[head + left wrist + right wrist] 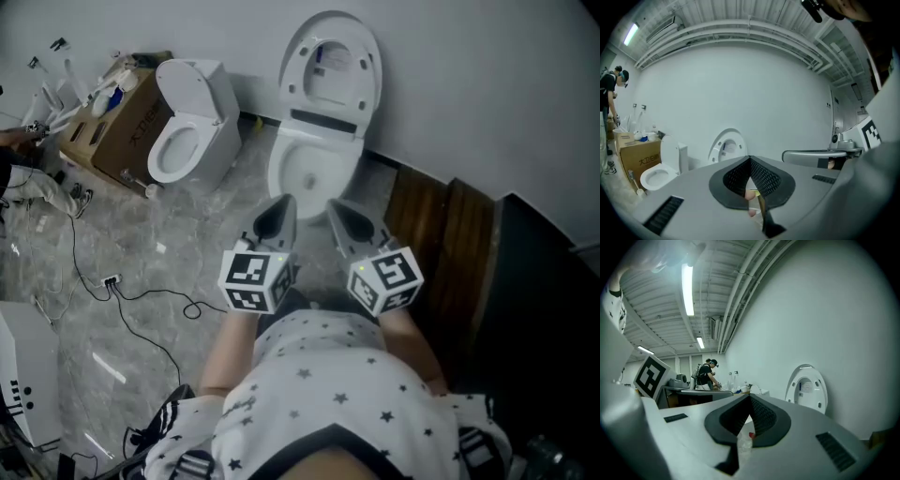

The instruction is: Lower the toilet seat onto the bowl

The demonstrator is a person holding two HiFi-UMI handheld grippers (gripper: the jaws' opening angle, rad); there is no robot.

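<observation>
Ahead of the tongs: the left tongs (pixel 281 208) and right tongs (pixel 339 214), both closed on nothing, hang side by side just short of the bowl (pixel 309 171); nothing stands between them and its front rim
Above the bowl: open air up to the raised seat and lid (pixel 330 70), which lean back against the wall (pixel 469 84)
Left flank: a strip of bare floor (pixel 251 159) separates the bowl from the second toilet (pixel 187 127); a cardboard box (pixel 117 117) sits beyond it
Right flank: a wooden panel (pixel 436 225) and a dark partition (pixel 534 300) stand near the bowl; the gap there is narrow
Lower left: cables (pixel 141 295) trail over the floor, well apart from the bowl
</observation>
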